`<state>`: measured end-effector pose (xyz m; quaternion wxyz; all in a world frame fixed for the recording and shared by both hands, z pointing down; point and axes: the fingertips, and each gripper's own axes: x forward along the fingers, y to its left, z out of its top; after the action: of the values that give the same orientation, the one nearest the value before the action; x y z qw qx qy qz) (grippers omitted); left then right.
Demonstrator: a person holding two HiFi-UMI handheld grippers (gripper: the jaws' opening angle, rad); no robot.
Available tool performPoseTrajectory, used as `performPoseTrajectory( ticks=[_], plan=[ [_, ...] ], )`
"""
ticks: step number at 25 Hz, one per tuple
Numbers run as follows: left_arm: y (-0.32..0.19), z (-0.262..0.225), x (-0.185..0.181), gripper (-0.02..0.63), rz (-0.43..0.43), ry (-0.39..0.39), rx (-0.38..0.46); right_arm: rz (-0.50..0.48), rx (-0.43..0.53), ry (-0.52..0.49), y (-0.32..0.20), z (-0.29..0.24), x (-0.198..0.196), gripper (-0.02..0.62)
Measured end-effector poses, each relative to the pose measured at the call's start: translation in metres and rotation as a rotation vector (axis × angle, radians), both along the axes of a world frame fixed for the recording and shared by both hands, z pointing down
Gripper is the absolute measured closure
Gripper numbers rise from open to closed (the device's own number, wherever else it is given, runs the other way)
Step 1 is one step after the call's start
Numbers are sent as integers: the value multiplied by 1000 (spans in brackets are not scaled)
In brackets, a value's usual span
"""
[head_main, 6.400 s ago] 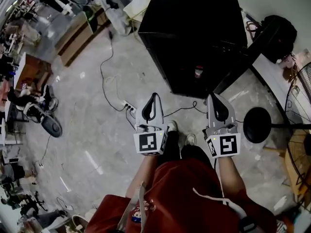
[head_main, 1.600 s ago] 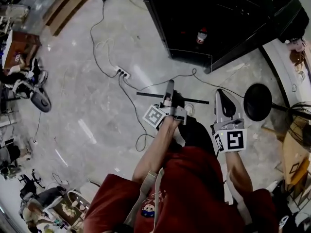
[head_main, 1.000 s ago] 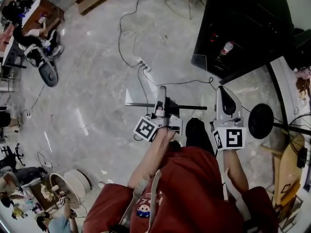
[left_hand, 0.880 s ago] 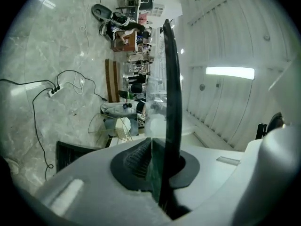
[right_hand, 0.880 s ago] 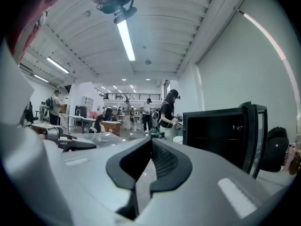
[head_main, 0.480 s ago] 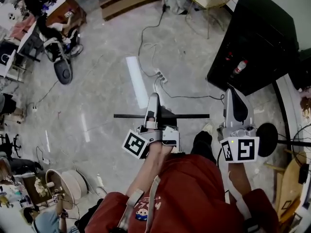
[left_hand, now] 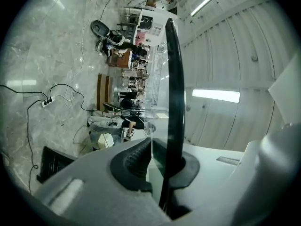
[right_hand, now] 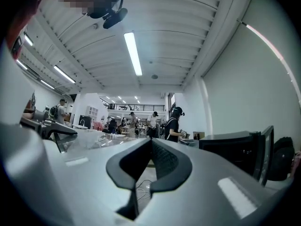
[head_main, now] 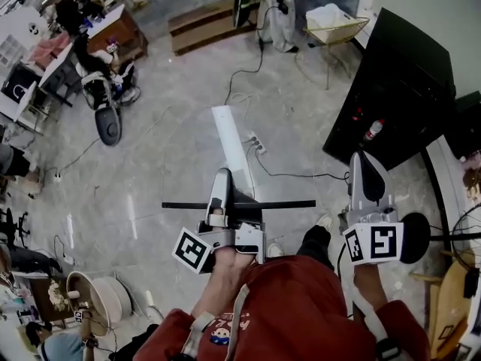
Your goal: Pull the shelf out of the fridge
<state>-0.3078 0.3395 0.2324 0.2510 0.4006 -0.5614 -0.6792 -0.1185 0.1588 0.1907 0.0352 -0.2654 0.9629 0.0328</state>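
Floor (head_main: 150, 171) takes over most of the head view now, pale and glossy, because the person has swung away from the fridge (head_main: 406, 81). A second ago that black cabinet sat close ahead at upper right. Now it stands off at the right edge, well apart from both hands, its open front dark. And the shelf (head_main: 239, 204) is out! It shows as a long dark bar lying crosswise in front of the person's chest, clear of the cabinet altogether and farther from it than a second back. Left gripper (head_main: 222, 179) has it, clenched on the shelf's middle. The left gripper view confirms the hold: the black rim (left_hand: 174, 79) runs straight up between the ribbed pads (left_hand: 134, 159), a clear pane beside it, pads pressed in tight. Right gripper (head_main: 365, 168) rides alongside on the fridge side, jaws brought together on nothing at all, and the right gripper view shows only the hall beyond them. By my reading the pull itself is done, since nothing of the shelf sits in the cabinet any more. What remains is finding somewhere to set the pane down, and a one-handed hold on a wide glass sheet looks liable to tip. Small stuff: a little bottle (head_main: 370, 130) is left inside the fridge, and a white power strip (head_main: 255, 143) lies on the floor just past the shelf.
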Motion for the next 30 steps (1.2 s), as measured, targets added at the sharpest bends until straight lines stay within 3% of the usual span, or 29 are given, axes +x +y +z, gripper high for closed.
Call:
performPoseTrajectory(
  ticks=[30],
  plan=[
    [8,-2,-6,588,60,3,41,36,8,10,18,-2,-11,595]
  ],
)
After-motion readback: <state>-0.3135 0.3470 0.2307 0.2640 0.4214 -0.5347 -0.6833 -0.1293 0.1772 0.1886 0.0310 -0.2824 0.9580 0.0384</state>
